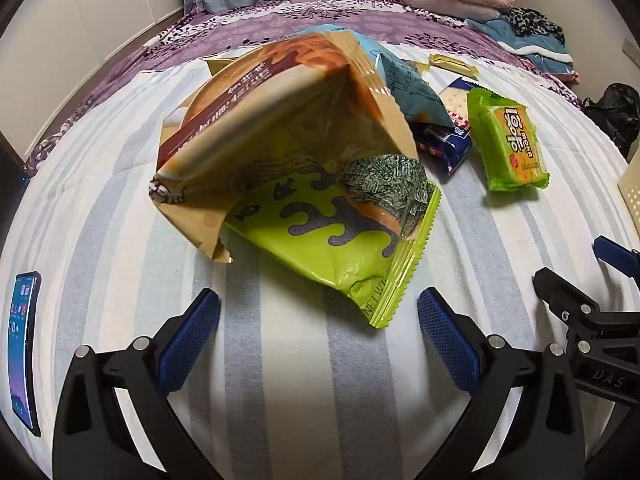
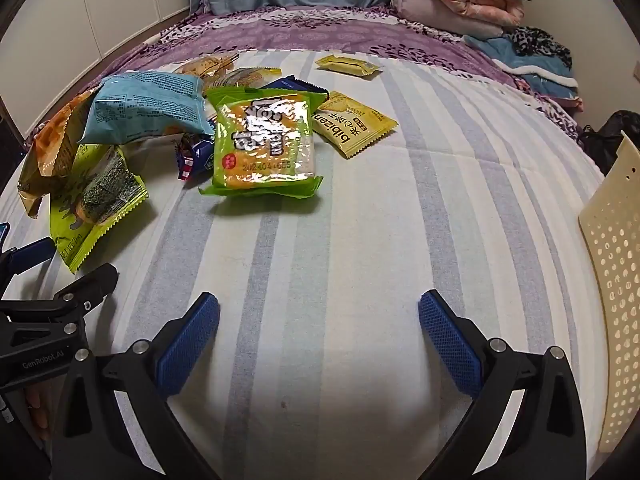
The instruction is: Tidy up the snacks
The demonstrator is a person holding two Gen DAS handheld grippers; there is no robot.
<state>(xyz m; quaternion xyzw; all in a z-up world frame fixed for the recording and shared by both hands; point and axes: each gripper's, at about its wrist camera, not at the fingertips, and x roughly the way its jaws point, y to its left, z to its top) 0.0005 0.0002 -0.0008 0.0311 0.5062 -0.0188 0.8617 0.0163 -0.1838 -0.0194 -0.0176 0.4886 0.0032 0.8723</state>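
Observation:
Snack packs lie scattered on a striped bedsheet. In the left wrist view an orange-brown bag lies over a lime seaweed pack, just ahead of my open, empty left gripper. A green cracker pack and a dark blue cracker pack lie to the right. In the right wrist view my right gripper is open and empty above bare sheet. The green cracker pack, a light blue bag and a yellow pack lie ahead.
A cream perforated basket stands at the right edge. A phone lies on the sheet at the far left. A small yellow pack lies farther back. Folded bedding and clothes are piled at the back right.

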